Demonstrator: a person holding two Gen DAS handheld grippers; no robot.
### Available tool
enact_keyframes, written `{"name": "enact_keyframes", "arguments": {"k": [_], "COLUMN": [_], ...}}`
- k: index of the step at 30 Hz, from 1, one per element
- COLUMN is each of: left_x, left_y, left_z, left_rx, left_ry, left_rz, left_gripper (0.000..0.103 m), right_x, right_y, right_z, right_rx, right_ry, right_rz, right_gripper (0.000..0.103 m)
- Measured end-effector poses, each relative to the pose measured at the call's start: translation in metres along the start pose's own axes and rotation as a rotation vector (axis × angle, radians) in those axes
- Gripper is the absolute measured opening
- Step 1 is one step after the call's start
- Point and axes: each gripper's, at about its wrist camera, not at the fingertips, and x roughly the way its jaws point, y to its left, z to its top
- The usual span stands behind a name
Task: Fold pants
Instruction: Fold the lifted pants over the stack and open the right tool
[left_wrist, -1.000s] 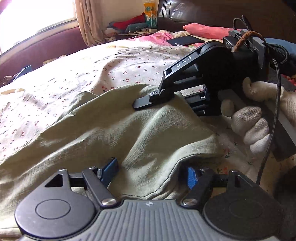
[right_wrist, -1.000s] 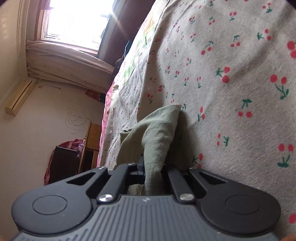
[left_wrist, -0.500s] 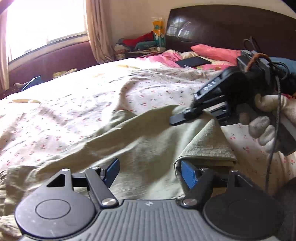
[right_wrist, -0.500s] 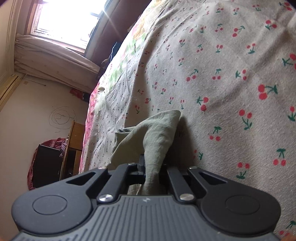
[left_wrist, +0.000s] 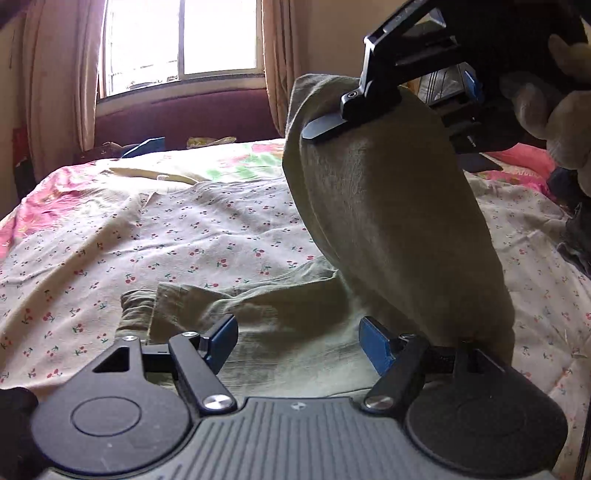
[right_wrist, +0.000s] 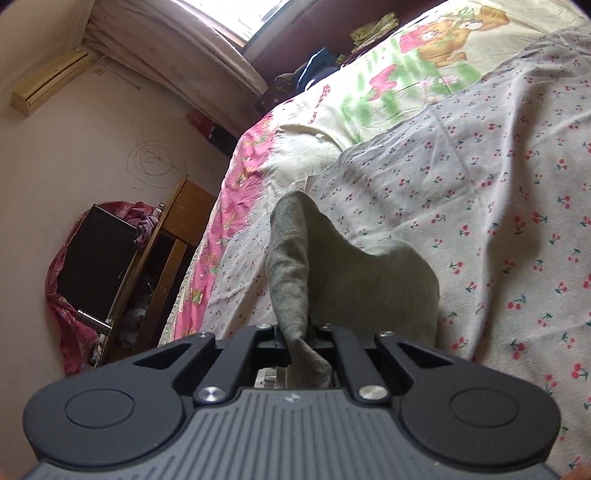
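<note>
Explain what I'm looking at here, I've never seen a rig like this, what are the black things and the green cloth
There is no robot here: a person holds a hand tool with pinching jaws in each hand, and each tool carries a camera looking along them. The left tool's picture shows the left gripper with jaws open over olive-green pants on a cherry-print bedsheet. The right gripper, held in a gloved hand, is lifting one end of the pants. Its own camera shows the fabric pinched between its shut jaws.

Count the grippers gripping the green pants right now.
1: the right gripper is clamped on a raised fold of the green pants. The left gripper sits open over cloth lying on the bed.
</note>
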Motion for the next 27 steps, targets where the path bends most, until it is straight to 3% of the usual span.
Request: {"name": "enact_keyframes", "arguments": {"k": [3,7,11,15,19,22,27], "left_x": [0.014,-0.016,-0.051,-0.079,-0.1,-0.113,-0.094], "left_y": [0.021,0.042,0.049,0.061,0.074,0.068,0.048], "left_z": [-0.004,-0.023,-0.032,-0.037,-0.051,-0.058,-0.05], "left_rx": [-0.024,-0.115,-0.2,-0.311,-0.482,-0.587,-0.625], "left_ry": [0.075,0.052,0.014,-0.018,-0.016,-0.023,0.001], "left_rz": [0.03,-0.028,-0.034,-0.047,-0.114,-0.183,-0.184], "left_gripper": [0.084,0.085,0.085,0.085,0.085,0.087,0.087], "right_x": [0.031,0.071,0.092,0.098,0.094,0.091,0.1], "right_y": [0.026,0.041,0.033,0.028,0.03,0.04,0.057], "right_z": [-0.013,-0.031,-0.04,-0.045,-0.045,-0.046,-0.047], "right_rx": [-0.046,-0.111,-0.087,-0.044,0.019,-0.051,-0.198], "right_ry": [0.042,0.1,0.178,0.222,0.245,0.241,0.298], "right_rz": [-0.04,-0.098,-0.117,-0.126,-0.044,-0.071,-0.154], "right_gripper": [0.008,0.01,0.011,0.017,0.032,0.033,0.035]}}
